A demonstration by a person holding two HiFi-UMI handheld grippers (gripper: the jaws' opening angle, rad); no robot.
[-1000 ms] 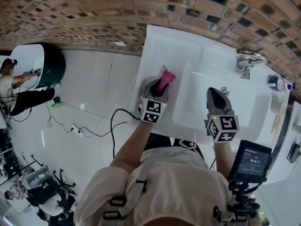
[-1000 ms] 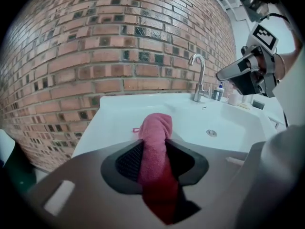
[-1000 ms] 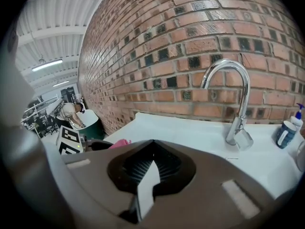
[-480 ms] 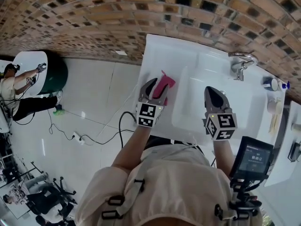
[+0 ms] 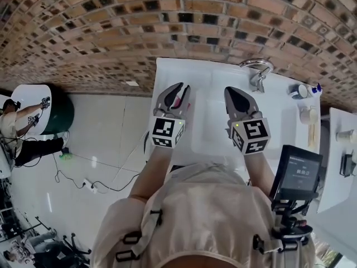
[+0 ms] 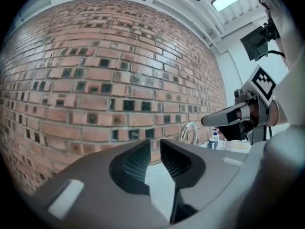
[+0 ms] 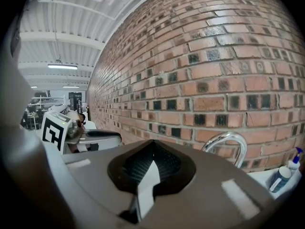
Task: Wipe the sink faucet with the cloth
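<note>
above the sink (image 5: 209, 77), my left gripper (image 5: 176, 89) has just been closing, jaws a slit apart, empty; right gripper (image 5: 233, 91) pressed together. cloth (image 5: 178, 100) lies beneath, ungrabbed; next i'd drop and pinch it, faucet (image 5: 255, 71) unwiped.

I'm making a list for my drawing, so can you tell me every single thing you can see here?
brick wall: one, reddish-brown, behind the sink
sink: one, white, against the wall
faucet: one, silver, at the sink's back edge
cloth: one, pink, on the sink's left side
spray bottle: one, blue top, right of the faucet
screen: one, black, lower right
cables: some, black, on the white floor
another person: one, dark trousers, far left
left gripper: one, grey, above the cloth; jaws have just been closing, a small gap, nothing in it
right gripper: one, grey, over the basin; jaws shut, empty
</note>
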